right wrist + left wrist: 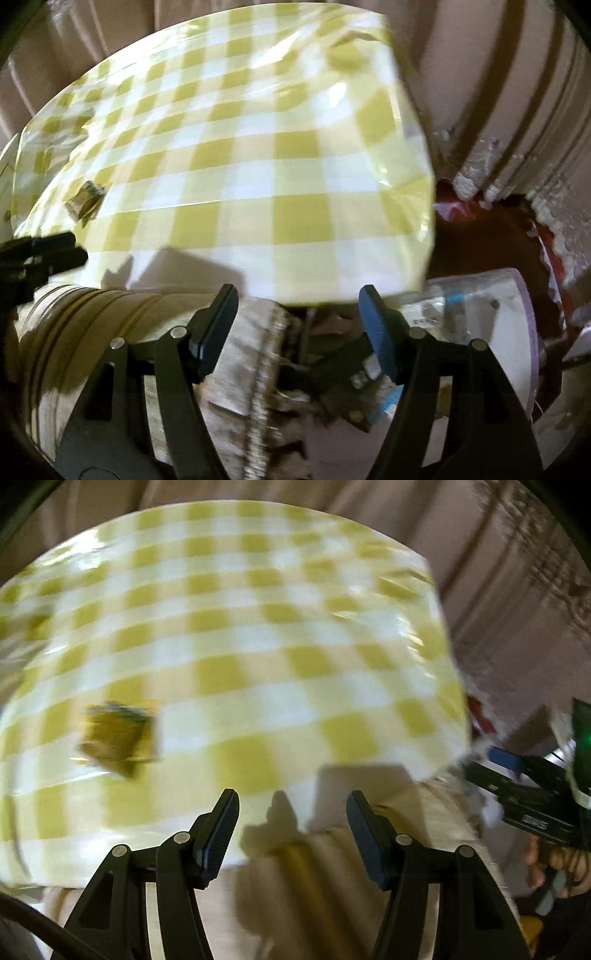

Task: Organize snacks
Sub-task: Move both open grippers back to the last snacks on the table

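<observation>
A small gold-wrapped snack lies on the table with a yellow-and-white checked cloth, left of my left gripper, which is open and empty over the table's near edge. The same snack shows far left in the right wrist view, on the checked cloth. My right gripper is open and empty, at the near edge of the table. The left gripper enters the right wrist view from the left. Both views are blurred.
A striped beige cloth hangs below the table's near edge. A clear plastic container and a red-brown floor area lie to the right. Curtains hang behind. The right gripper's body shows at the right.
</observation>
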A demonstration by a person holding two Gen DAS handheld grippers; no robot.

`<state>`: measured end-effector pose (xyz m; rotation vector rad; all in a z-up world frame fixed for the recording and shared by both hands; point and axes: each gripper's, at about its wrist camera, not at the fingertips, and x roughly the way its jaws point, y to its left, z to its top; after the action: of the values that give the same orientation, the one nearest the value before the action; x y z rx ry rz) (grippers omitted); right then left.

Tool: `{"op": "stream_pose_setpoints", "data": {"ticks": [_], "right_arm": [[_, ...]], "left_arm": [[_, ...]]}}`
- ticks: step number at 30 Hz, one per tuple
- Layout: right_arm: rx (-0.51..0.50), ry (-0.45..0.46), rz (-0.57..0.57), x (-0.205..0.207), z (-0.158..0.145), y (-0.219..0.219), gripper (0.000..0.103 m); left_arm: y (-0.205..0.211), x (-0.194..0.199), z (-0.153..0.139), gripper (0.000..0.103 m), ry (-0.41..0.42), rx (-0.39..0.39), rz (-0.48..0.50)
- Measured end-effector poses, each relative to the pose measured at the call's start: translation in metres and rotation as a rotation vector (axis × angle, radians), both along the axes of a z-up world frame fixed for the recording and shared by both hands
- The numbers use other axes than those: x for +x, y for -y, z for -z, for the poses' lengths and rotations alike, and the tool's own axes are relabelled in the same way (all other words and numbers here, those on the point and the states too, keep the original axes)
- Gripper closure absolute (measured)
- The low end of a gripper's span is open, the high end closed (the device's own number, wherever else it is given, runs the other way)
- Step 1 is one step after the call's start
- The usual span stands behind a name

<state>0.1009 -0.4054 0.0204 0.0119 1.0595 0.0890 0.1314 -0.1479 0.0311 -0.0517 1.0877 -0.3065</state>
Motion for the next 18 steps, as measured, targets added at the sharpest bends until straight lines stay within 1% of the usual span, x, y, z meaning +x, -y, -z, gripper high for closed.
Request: {"op": "stream_pose_setpoints", "data": {"ticks": [4,7,11,18], "right_arm": [[0.002,0.001,-0.031,0.005,-0.003,-0.019,0.03],[0.008,0.006,-0.051,0.009,-0.004,-0.031,0.029],[0.023,0.001,-0.07,0.016,-0.003,-0.044,0.029],[0.039,-0.009,-0.127,0.028,0.001,-0.075,0.028]], "left_arm": [[-0.053,0.017,0.006,0.042,0.025,0.048,-0.107],[-0.084,0.03,0.012,0.042,0.044,0.09,-0.159],[-0.098,0.047,0.021,0.042,0.046,0.154,-0.154],[-0.089,0.07,0.039,0.042,0.042,0.256,-0.101]]}}
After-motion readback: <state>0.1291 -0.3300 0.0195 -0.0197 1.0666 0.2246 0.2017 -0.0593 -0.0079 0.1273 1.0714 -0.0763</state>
